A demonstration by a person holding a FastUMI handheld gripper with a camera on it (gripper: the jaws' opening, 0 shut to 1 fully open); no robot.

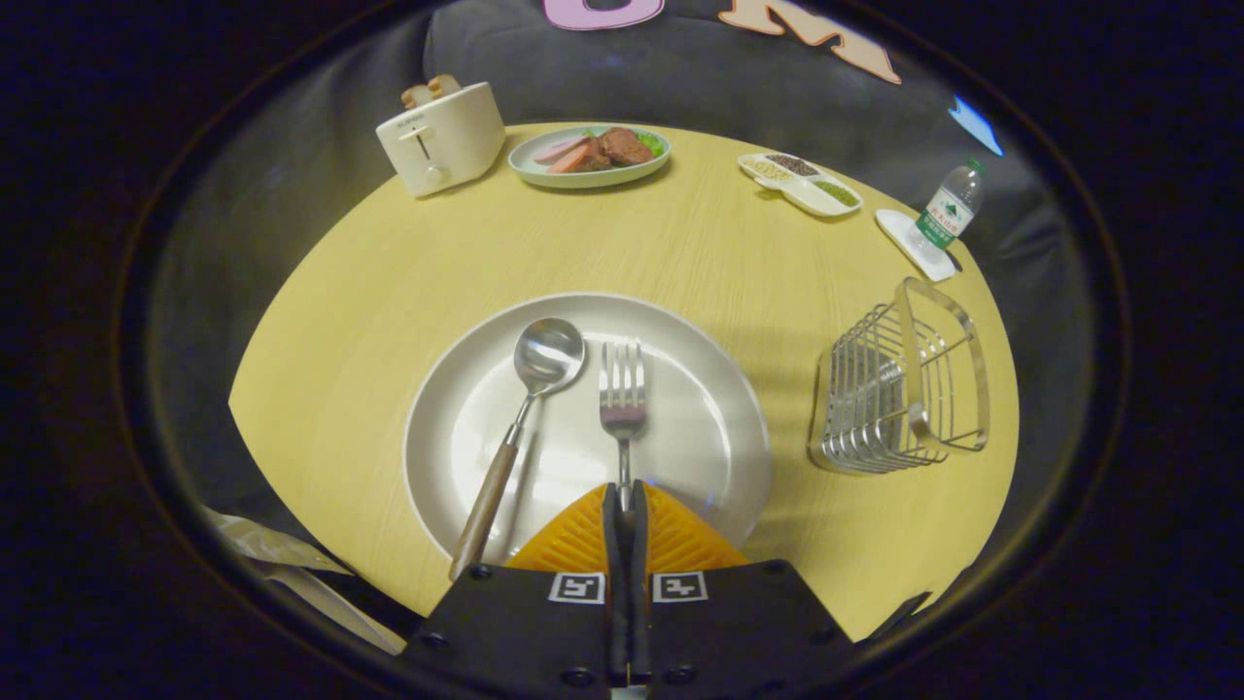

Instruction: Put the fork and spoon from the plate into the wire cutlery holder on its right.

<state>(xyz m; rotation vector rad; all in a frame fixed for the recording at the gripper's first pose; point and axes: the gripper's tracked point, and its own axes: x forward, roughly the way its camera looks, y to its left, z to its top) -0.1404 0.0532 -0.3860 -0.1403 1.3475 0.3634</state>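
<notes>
A white plate [700,389] lies on the yellow table just ahead of my fingers. On it rests a spoon [520,418] with a wooden handle, bowl pointing away, to the left of the fingers. A metal fork [622,389] lies beside it with its tines pointing away. Its handle runs back between my two fingers, and my gripper [625,494] is shut on it, the pads pressed together over the handle's end. The wire cutlery holder [904,389] stands on the table to the right of the plate, apart from it.
Beyond the plate, at the table's far side, stand a cream toaster [439,141] with bread in it, a plate of sliced meat [590,156], a divided dish of seasonings [799,182] and a water bottle [948,209] on a white coaster. Crumpled packaging [282,564] lies off the table's near left.
</notes>
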